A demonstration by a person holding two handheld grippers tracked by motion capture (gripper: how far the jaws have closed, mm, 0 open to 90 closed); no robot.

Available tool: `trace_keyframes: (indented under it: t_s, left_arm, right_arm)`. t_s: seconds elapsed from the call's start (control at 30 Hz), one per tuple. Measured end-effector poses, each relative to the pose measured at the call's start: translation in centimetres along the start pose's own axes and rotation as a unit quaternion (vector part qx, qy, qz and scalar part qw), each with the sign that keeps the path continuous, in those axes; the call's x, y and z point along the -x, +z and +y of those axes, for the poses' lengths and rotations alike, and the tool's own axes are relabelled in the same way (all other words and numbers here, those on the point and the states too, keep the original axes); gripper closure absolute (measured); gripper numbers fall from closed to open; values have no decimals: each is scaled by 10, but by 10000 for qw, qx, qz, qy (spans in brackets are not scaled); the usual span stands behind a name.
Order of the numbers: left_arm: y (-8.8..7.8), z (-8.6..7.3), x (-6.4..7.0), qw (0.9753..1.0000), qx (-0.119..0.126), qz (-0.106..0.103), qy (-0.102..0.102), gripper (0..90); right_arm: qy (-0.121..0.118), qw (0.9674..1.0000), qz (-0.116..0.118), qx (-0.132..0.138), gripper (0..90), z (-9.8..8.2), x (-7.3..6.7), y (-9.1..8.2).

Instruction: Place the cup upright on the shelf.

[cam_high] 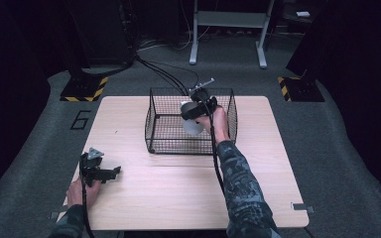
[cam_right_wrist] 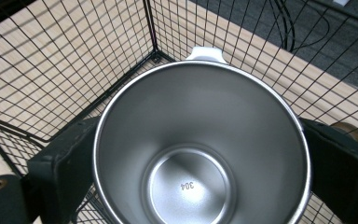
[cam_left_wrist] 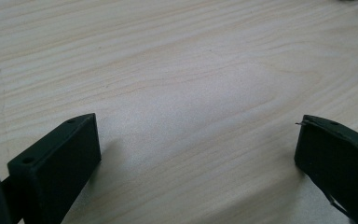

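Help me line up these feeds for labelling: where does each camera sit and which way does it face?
High view: above the person's side, facing forward and down on the table; both forearms, left gripper.
Left gripper view: looks along its open jaws at bare wood.
Right gripper view: looks down into the steel cup over the wire basket.
Shared: cup and basket.

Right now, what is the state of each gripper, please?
Left gripper: open, holding nothing, low over the table.
Right gripper: shut on the steel cup, inside the wire basket.
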State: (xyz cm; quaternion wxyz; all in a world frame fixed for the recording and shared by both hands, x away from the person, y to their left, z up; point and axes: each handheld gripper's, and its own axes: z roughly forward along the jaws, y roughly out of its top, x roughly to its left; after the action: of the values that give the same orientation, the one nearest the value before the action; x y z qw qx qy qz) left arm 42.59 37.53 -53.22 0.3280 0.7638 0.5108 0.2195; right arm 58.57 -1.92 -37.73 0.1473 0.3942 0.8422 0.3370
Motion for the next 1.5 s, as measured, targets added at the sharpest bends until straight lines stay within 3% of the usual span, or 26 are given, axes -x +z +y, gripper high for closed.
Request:
trace_keyframes:
  t_s: [0.4, 1.03, 1.5]
  left_arm:
    - [0, 0, 0, 10000, 1, 0, 1, 3]
    - [0, 0, 0, 10000, 1, -3, 4, 3]
    - [0, 0, 0, 10000, 3, -3, 1, 3]
  right_arm:
    - [299, 9995, 7, -141, 57, -8, 6, 23]
    - [104, 9983, -158, -547, 57, -10, 3, 45]
    - [123, 9983, -116, -552, 56, -24, 3, 39]
